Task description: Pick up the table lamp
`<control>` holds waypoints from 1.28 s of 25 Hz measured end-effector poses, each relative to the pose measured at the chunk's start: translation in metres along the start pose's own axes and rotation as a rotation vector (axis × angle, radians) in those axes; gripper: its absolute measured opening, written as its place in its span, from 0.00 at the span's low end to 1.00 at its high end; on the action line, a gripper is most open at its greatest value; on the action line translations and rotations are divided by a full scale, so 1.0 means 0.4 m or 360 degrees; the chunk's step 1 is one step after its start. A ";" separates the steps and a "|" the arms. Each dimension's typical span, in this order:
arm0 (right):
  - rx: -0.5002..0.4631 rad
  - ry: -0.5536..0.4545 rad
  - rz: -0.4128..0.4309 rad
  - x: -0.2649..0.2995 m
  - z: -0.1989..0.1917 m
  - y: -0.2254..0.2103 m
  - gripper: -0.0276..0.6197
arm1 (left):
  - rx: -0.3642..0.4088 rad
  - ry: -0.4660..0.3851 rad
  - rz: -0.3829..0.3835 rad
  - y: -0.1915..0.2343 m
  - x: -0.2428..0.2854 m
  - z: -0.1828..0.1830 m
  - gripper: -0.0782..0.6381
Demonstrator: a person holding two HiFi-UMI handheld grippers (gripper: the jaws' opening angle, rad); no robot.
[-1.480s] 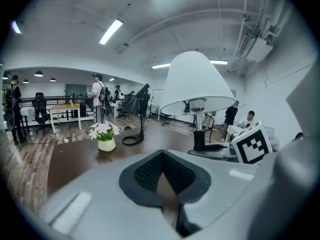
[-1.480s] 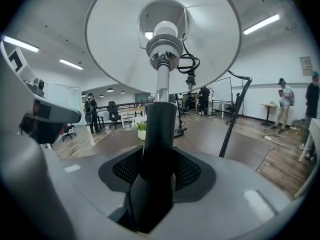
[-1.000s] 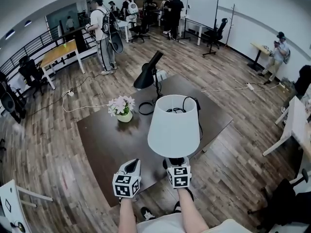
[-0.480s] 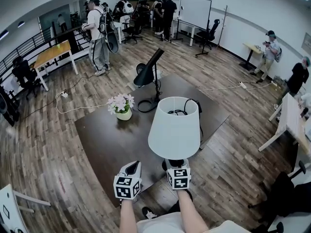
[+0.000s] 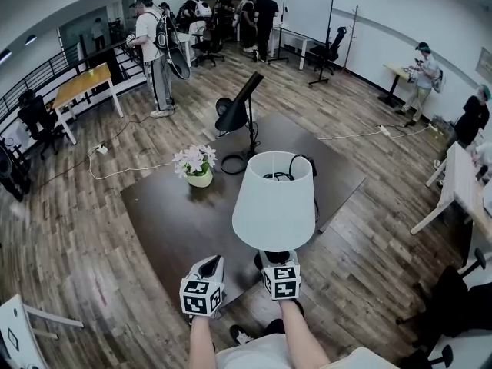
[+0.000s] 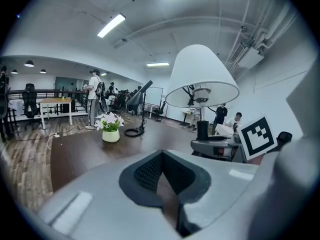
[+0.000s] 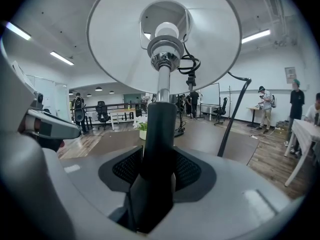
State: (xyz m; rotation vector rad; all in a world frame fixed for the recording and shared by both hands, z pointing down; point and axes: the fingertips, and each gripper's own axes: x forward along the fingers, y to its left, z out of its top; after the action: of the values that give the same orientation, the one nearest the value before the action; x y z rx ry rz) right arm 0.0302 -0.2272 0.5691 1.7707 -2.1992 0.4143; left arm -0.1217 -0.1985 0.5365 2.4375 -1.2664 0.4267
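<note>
The table lamp [image 5: 274,200], with a white cone shade on a black stem, stands near the front edge of the dark table [image 5: 169,214]. My right gripper [image 5: 276,260] is at the base of the lamp, shut on its black stem [image 7: 158,129] below the shade. The shade hides the stem in the head view. My left gripper [image 5: 208,267] hovers just left of the lamp over the table's front edge, shut with nothing in it [image 6: 165,184]. From the left gripper view the lamp [image 6: 201,77] rises to the right.
A pot of white flowers [image 5: 196,167] sits at mid table. A black desk lamp [image 5: 240,110] and coiled black cables [image 5: 296,167] are at the far side. Several people, desks and chairs stand farther back in the room.
Only the head view has shifted slightly. Both grippers and the lamp hold the same places.
</note>
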 end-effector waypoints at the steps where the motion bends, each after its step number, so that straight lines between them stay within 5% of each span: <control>1: -0.0002 0.0003 0.0001 0.001 0.000 0.002 0.36 | 0.0007 0.0001 -0.0005 -0.001 -0.002 0.000 0.11; 32: -0.0001 -0.0013 0.0052 -0.009 -0.009 0.080 0.36 | -0.0011 -0.0059 -0.0070 -0.019 -0.044 0.014 0.11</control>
State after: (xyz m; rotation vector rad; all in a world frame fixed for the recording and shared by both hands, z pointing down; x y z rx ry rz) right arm -0.0003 -0.2160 0.5697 1.7408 -2.2363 0.4144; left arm -0.1248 -0.1844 0.5229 2.4732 -1.2244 0.3656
